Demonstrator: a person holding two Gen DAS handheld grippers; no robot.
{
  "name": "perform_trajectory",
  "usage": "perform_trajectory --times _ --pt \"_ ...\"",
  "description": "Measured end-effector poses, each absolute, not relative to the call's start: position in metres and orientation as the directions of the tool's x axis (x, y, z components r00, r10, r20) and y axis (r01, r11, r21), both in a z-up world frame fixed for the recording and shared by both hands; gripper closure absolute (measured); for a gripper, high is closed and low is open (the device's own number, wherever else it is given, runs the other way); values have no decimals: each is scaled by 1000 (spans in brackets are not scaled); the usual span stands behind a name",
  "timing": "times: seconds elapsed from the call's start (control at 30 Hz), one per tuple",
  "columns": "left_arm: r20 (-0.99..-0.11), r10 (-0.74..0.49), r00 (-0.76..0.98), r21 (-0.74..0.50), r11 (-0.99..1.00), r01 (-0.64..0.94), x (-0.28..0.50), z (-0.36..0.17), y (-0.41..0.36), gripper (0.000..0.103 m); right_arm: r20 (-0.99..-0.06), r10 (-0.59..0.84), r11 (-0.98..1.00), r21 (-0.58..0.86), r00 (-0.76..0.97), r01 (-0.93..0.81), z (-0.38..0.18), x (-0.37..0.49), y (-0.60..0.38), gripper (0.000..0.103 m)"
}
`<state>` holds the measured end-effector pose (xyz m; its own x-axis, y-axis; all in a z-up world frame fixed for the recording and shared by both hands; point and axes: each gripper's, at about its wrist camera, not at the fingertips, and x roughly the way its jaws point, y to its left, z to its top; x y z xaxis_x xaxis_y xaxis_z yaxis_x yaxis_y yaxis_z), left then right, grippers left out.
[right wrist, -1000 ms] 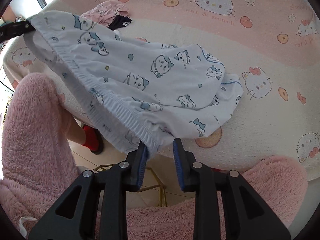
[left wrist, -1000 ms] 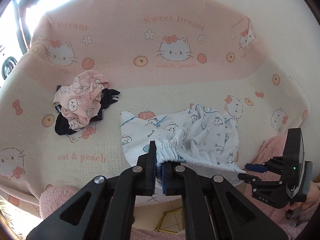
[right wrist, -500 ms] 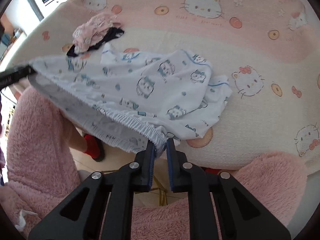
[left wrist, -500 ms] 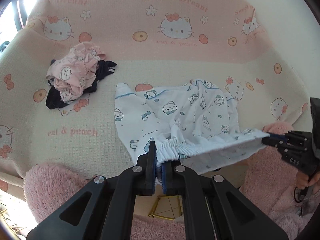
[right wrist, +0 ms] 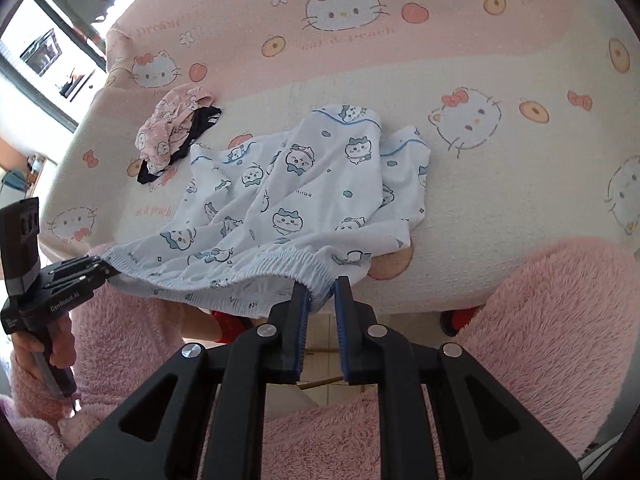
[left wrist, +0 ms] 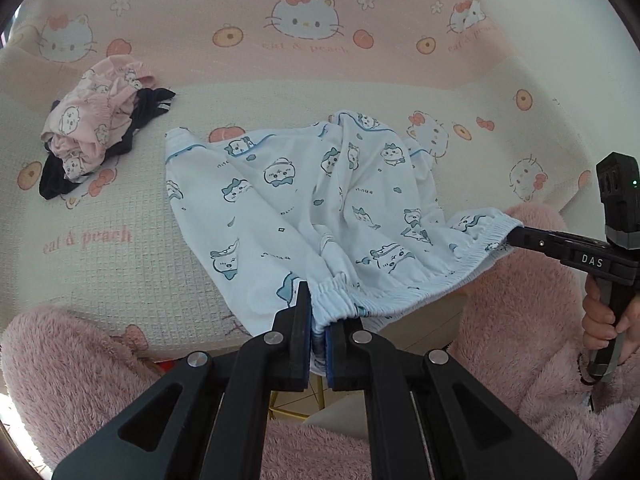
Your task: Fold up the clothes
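Pink-and-cream cover: a cartoon-cat sofa cover [left wrist: 132, 272] carries everything; its front edge runs just ahead of the person's fleecy pink knees [left wrist: 68, 364].
Shorts: pale blue printed shorts [left wrist: 304, 196] lie spread across the middle of the seat, leg ends toward the backrest, the elastic waistband [right wrist: 240, 270] lifted off the front edge and stretched between the two grippers.
Left gripper: the left gripper [left wrist: 318, 336] is clamped tight on one end of the waistband, elastic bunched between its blue pads.
Right gripper: the right gripper [right wrist: 322, 304] has the other end of the waistband between its jaws, but they are opening; in the right wrist view a clear gap shows beside the cloth, which lies against one pad only.
Risk: that end looks likely to slip free, since little presses on it while the band is taut; it would then sag over the front edge and the shorts would skew before any fold.
Second risk: the far leg is rumpled and doubled under, so a fold made now would probably trap creases.
Other things: a crumpled pink garment [left wrist: 92, 132] on a black garment [left wrist: 60, 178] sits near the seat's left end, well apart from the shorts.
Obstruction: nothing lies on the seat between the shorts and the backrest.
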<state>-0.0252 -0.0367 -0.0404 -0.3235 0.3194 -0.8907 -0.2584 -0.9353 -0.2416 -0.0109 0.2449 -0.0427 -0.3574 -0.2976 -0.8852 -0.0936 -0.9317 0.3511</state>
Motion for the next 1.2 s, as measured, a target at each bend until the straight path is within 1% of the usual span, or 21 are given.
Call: perform_trajectory --times 0.03,0.07,0.1,0.17,0.2,0.33,0.57,0.67,0.73,0.83,0.9,0.97,1.03,1.07,1.1,1.13,1.17,1.2 --pt "-889 323 -324 -246 -934 -258 -26 -40 -36 97 -888 -296 -928 355 -351 -116 -46 -11 247 80" --pt "-887 327 -326 -250 -933 -258 -27 -39 -36 97 -890 -297 -925 358 -345 -129 -49 -11 248 77" --pt "-885 331 -327 -253 -933 -257 -27 -38 -36 97 -892 -298 -922 361 -340 -140 -52 -11 248 72" --pt "-880 343 -329 -268 -930 -252 -28 -36 -36 97 -883 -328 -908 392 -335 -144 -56 -10 247 70" --pt "-877 350 -330 -277 -928 -250 -29 -34 -36 97 -879 -346 -902 408 -329 -140 -57 -9 247 69" --pt "-861 376 -341 -305 -920 -244 -30 -25 -37 97 -893 -348 -916 389 -285 -100 -66 -12 236 69" --pt "-829 401 -390 -320 -912 -258 -34 -1 -35 97 -937 -310 -950 301 -162 78 -95 -22 186 70" --pt "-820 405 -403 -321 -910 -262 -35 6 -34 97 -963 -243 -964 226 -118 143 -108 -23 166 70" --pt "-819 402 -410 -316 -912 -262 -36 8 -34 97 -949 -261 -950 221 -176 219 -92 -15 152 70" --pt "-816 405 -413 -324 -911 -255 -38 9 -34 97 -907 -343 -915 265 -244 303 -64 -4 137 67" --pt "-817 406 -409 -326 -911 -255 -38 8 -33 97 -904 -327 -912 226 -274 343 -57 1 127 67" --pt "-818 408 -405 -328 -910 -254 -38 7 -30 97 -917 -296 -915 192 -266 355 -64 2 121 67" --pt "-816 416 -401 -334 -906 -258 -37 7 -29 97 -938 -247 -928 157 -244 338 -83 -2 119 67" --pt "-817 416 -400 -334 -906 -260 -37 6 -28 97 -950 -215 -937 135 -226 322 -95 -6 120 69" --pt "-817 417 -399 -334 -906 -262 -36 6 -27 97 -966 -155 -948 86 -207 307 -107 -13 123 75" --pt "-819 412 -399 -329 -907 -261 -36 5 -27 97 -974 -62 -957 -3 -216 290 -117 -16 126 81" --pt "-823 405 -399 -322 -910 -260 -36 4 -28 97 -973 36 -958 -99 -228 270 -126 -18 129 83" --pt "-828 396 -396 -313 -914 -260 -36 1 -28 97 -971 55 -964 -112 -232 240 -127 -20 136 86"
